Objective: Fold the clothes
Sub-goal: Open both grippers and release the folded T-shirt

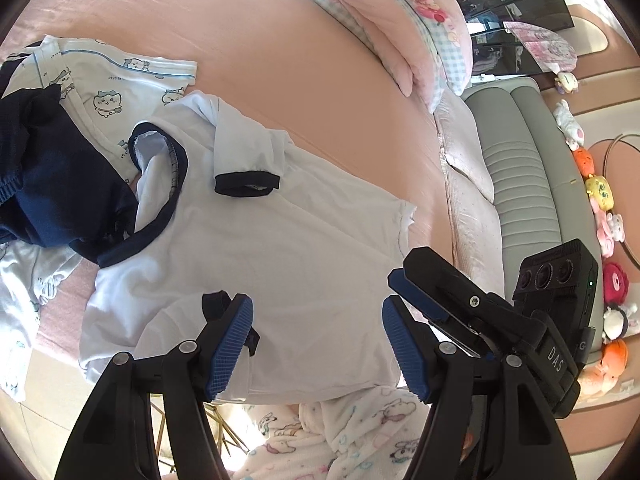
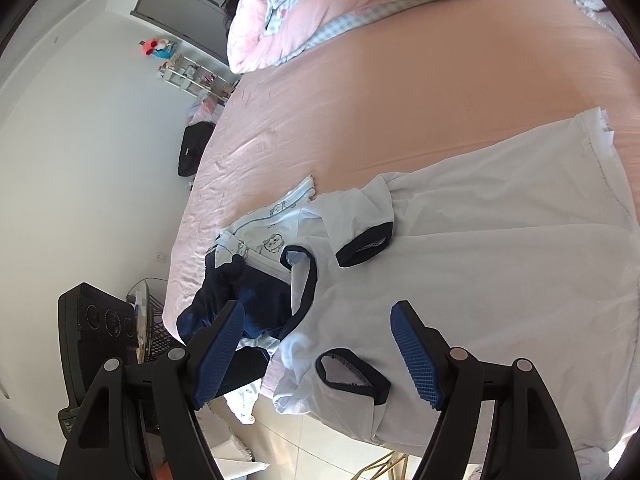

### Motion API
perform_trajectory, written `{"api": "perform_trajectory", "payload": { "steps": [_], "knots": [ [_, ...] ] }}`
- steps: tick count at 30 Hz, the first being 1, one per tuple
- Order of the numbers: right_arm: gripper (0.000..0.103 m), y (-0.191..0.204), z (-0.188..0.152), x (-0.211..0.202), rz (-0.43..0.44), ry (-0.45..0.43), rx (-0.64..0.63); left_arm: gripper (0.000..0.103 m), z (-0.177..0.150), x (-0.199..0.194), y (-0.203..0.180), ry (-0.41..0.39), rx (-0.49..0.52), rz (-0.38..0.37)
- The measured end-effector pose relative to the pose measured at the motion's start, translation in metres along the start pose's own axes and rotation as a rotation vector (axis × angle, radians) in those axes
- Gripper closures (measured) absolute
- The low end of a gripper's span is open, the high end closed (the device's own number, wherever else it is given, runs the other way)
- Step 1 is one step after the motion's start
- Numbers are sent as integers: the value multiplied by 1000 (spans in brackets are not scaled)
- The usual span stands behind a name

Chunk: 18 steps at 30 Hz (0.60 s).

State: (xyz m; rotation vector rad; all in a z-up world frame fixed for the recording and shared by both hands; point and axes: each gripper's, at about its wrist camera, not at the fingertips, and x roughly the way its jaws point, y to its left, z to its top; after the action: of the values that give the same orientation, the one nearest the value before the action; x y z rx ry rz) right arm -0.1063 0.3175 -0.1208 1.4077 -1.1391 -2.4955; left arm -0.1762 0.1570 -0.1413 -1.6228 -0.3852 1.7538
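A white T-shirt (image 1: pixel 288 248) (image 2: pixel 500 280) with navy trim lies spread on the pink bed sheet (image 1: pixel 304 72) (image 2: pixel 440 92). Its far sleeve (image 1: pixel 246 176) (image 2: pixel 362 240) is folded in over the body. The near sleeve (image 2: pixel 352 376) hangs at the bed's edge. My left gripper (image 1: pixel 318 346) hovers open above the shirt's near side, with a navy cuff (image 1: pixel 216 304) beside its left finger and nothing pinched. My right gripper (image 2: pixel 316 356) (image 1: pixel 404 276) is open too, above the near sleeve and collar, touching nothing.
A navy garment (image 1: pixel 52 168) (image 2: pixel 240 300) and cartoon-print white pyjamas (image 1: pixel 120 76) (image 2: pixel 272 236) lie by the shirt's collar. A pink quilt (image 1: pixel 400 20) (image 2: pixel 320 8) sits further up the bed. Plush toys (image 1: pixel 600 200) line a shelf beyond the grey padded headboard (image 1: pixel 520 168). A person's printed clothing (image 1: pixel 360 432) shows below.
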Motion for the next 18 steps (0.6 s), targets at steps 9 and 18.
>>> {"api": "perform_trajectory", "payload": {
  "steps": [9, 18],
  "knots": [
    [28, 14, -38, -19, -121, -1, -58, 37, -39, -6, -6, 11, 78, 48],
    [28, 11, -80, -19, -201, 35, -67, 37, -72, -13, 11, 21, 112, 119]
  ]
}}
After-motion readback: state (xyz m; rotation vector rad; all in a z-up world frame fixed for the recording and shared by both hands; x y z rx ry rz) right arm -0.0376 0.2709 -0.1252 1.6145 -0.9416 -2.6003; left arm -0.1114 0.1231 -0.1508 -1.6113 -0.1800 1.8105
